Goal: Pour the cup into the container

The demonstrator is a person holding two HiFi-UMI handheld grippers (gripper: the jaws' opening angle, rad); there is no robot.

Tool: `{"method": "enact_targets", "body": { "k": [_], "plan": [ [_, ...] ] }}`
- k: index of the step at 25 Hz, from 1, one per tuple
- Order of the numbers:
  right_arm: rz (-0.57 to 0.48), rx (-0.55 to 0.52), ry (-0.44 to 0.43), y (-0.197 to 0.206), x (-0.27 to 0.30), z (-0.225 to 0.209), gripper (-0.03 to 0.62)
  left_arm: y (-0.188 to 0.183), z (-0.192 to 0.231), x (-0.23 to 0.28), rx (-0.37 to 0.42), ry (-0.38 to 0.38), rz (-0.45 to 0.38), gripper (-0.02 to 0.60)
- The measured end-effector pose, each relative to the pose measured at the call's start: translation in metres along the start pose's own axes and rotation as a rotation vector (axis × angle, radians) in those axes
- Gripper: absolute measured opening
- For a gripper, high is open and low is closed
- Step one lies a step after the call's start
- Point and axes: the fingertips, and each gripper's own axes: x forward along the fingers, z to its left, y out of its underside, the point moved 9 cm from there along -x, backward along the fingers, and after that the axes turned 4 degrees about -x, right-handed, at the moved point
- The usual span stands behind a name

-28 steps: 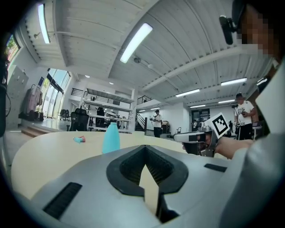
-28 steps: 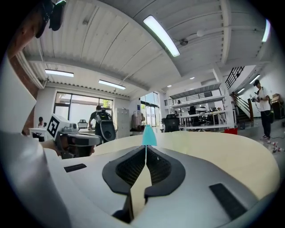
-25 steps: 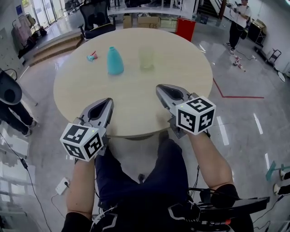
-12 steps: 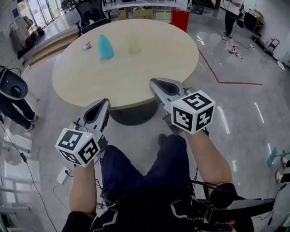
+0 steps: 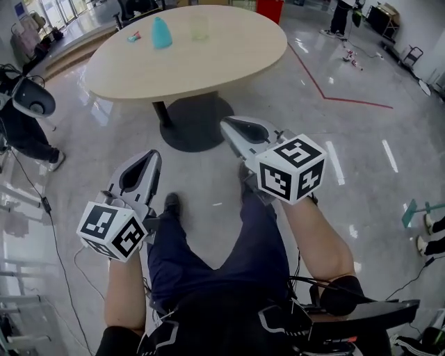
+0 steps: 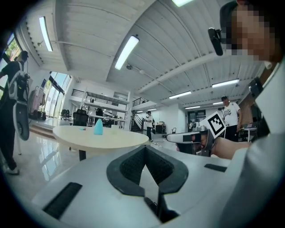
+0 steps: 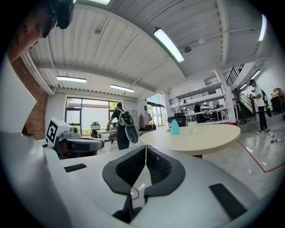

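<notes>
A teal cone-shaped vessel [image 5: 161,32] and a pale clear cup [image 5: 200,28] stand side by side on the far part of the round beige table [image 5: 208,62]. Both grippers hang over the floor, well short of the table. My left gripper [image 5: 149,158] is shut with nothing in it, its pads meeting at the tip [image 6: 145,149]. My right gripper [image 5: 229,125] is shut and empty as well [image 7: 146,149]. The teal vessel [image 6: 98,127] shows far off in the left gripper view. It also shows [image 7: 175,127] in the right gripper view, beside the cup [image 7: 192,128].
A small pink and blue item [image 5: 133,37] lies left of the teal vessel. The table's dark pedestal [image 5: 191,128] stands ahead of the grippers. A person with a backpack [image 5: 28,104] is at the left, another person [image 5: 341,17] is far right, and a red tape line [image 5: 334,97] marks the floor.
The table has slid up and away in the head view. Both grippers, earlier over its near edge, now hang over the floor. Their jaws stay as they were.
</notes>
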Motion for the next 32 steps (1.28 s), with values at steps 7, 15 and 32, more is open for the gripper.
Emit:
{"method": "enact_targets", "body": {
  "k": [7,15,32],
  "plan": [
    [-0.019,0.015,-0.028,0.007,-0.091,0.095,0.011,0.01,-0.082,-0.11,0.015,-0.003,-0.008,-0.008],
    [-0.029,0.031,0.003,0.02,-0.193,0.158,0.011,0.031,-0.168,-0.185,0.0,0.032,0.004,-0.008],
    [-0.056,0.012,0.087,0.027,-0.284,0.257,0.006,0.047,-0.215,-0.298,0.006,0.015,-0.038,-0.008]
  ]
}}
